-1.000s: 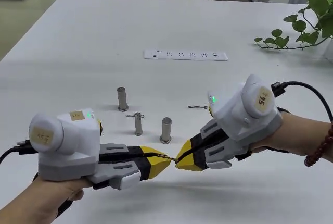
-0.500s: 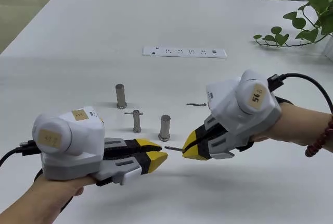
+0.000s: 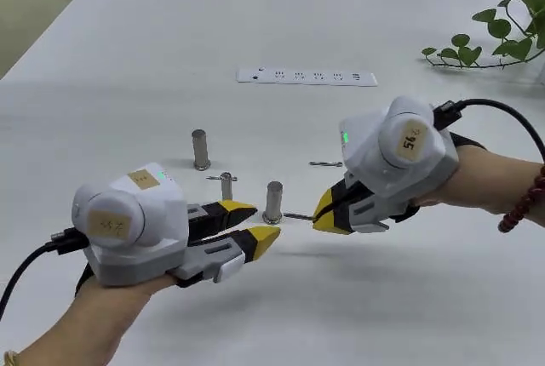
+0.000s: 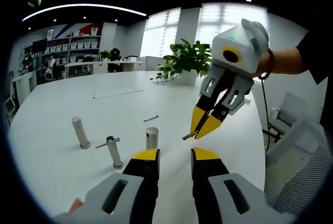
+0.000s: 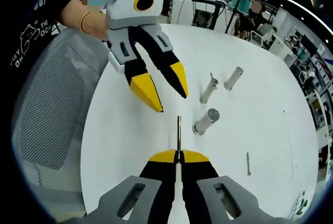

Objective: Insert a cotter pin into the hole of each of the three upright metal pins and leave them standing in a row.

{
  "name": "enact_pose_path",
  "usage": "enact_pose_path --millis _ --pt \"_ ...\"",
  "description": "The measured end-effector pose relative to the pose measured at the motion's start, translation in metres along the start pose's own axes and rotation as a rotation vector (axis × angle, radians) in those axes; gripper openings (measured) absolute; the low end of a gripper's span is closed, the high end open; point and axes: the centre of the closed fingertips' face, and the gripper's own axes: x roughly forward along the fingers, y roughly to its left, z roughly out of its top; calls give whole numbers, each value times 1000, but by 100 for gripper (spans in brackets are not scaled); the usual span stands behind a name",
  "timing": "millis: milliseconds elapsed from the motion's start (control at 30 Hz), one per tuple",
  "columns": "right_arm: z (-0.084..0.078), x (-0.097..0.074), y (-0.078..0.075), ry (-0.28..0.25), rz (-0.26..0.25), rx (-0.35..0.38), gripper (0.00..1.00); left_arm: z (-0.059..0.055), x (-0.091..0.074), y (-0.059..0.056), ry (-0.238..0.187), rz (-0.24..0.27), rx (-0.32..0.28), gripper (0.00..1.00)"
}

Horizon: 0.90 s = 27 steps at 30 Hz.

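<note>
Head view. Left gripper [image 3: 255,221], lower left of frame: yellow-tipped jaws spread, nothing between them. Right gripper [image 3: 318,216], right of centre: jaws pressed together on a thin grey metal cotter pin [image 3: 298,216]. The pin sticks out toward frame left, its free end just beside the nearest upright grey metal pin [image 3: 273,202]; contact cannot be told.

Left of that, the middle upright grey metal pin [image 3: 226,185] carries a second cotter pin [image 3: 223,178] across its top. The far upright grey metal pin [image 3: 200,149] stands at upper left of these. All 3 are upright, in a bent line.

A loose cotter pin [image 3: 325,163] lies flat on the white table [image 3: 128,60], just above the right gripper's tips. White power strip [image 3: 306,77] near frame top; green leafy plant [image 3: 502,34] at upper right.

Right gripper view: the held pin runs straight up from the closed tips at frame centre, ending short of the left gripper's parted tips.
</note>
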Motion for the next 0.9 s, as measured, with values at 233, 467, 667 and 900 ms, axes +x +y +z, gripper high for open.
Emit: enact_pose_path --millis 233,467,667,900 --pt "-4 3 -11 24 -17 4 0 -4 9 12 5 59 9 21" --pt "-7 4 -23 47 -37 0 0 -3 18 22 -15 110 31 22" --pt "-10 6 -33 65 -53 -9 0 -5 26 29 -27 140 34 23" --pt "-12 10 -39 79 -58 -24 0 -8 38 34 -38 160 4 21"
